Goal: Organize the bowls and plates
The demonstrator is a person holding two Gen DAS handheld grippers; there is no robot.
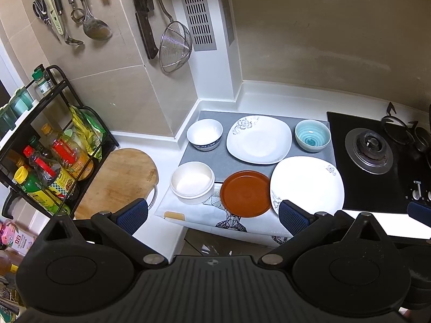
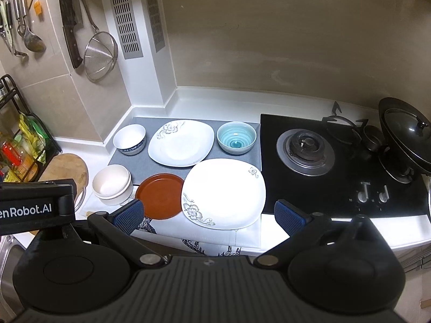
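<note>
On the counter lie a white bowl with a blue rim [image 1: 204, 134] [image 2: 129, 139], a white square flowered plate [image 1: 259, 139] [image 2: 181, 142], a teal bowl [image 1: 312, 135] [image 2: 236, 137], a cream bowl [image 1: 192, 182] [image 2: 111, 184], a brown plate [image 1: 245, 193] [image 2: 160, 196] and a larger white flowered plate [image 1: 307, 185] [image 2: 223, 193]. My left gripper [image 1: 212, 215] is open and empty, held above the counter's front edge before the brown plate. My right gripper [image 2: 208, 216] is open and empty, above the front edge of the larger white plate.
A black gas hob [image 2: 342, 164] [image 1: 377, 158] lies to the right, with a wok [image 2: 404, 140] on its far burner. A round wooden board [image 1: 118, 180] and a black bottle rack [image 1: 48, 156] stand to the left. Utensils and a strainer [image 1: 175, 45] hang on the wall.
</note>
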